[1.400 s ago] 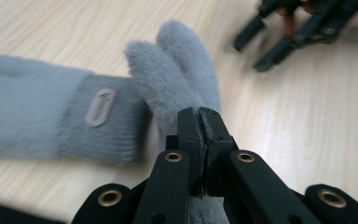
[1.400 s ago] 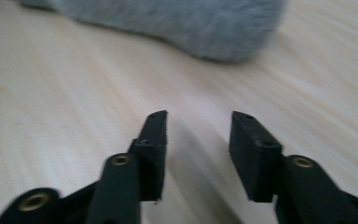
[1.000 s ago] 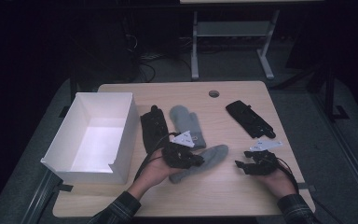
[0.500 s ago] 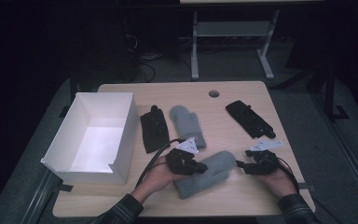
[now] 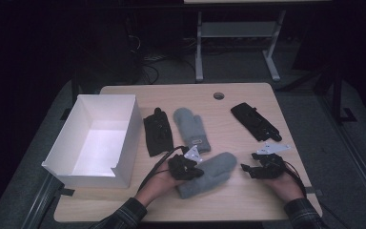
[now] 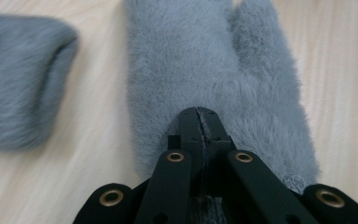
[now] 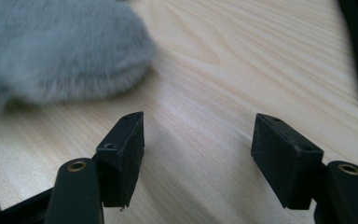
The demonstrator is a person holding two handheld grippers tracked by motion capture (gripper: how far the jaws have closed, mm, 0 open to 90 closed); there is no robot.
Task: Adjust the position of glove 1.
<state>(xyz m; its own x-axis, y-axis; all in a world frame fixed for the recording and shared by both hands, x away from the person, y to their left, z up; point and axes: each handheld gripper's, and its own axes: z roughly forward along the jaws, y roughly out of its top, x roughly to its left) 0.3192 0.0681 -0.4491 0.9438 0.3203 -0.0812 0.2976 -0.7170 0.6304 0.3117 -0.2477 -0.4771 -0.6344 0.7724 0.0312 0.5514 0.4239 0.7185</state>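
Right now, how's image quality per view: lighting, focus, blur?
High view: dim, dark surround, only the white cardboard box bright. Left gripper view: fluffy grey mitten sharp near the jaws, the second grey mitten blurred. Right gripper view: jaws sharp, mitten beyond soft, light wooden table evenly lit.

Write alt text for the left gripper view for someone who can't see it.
The left gripper, its two black jaws shut, pinches the cuff end of a fluffy grey mitten lying flat on a light wooden table. A second grey mitten lies at the left edge, apart from the first.
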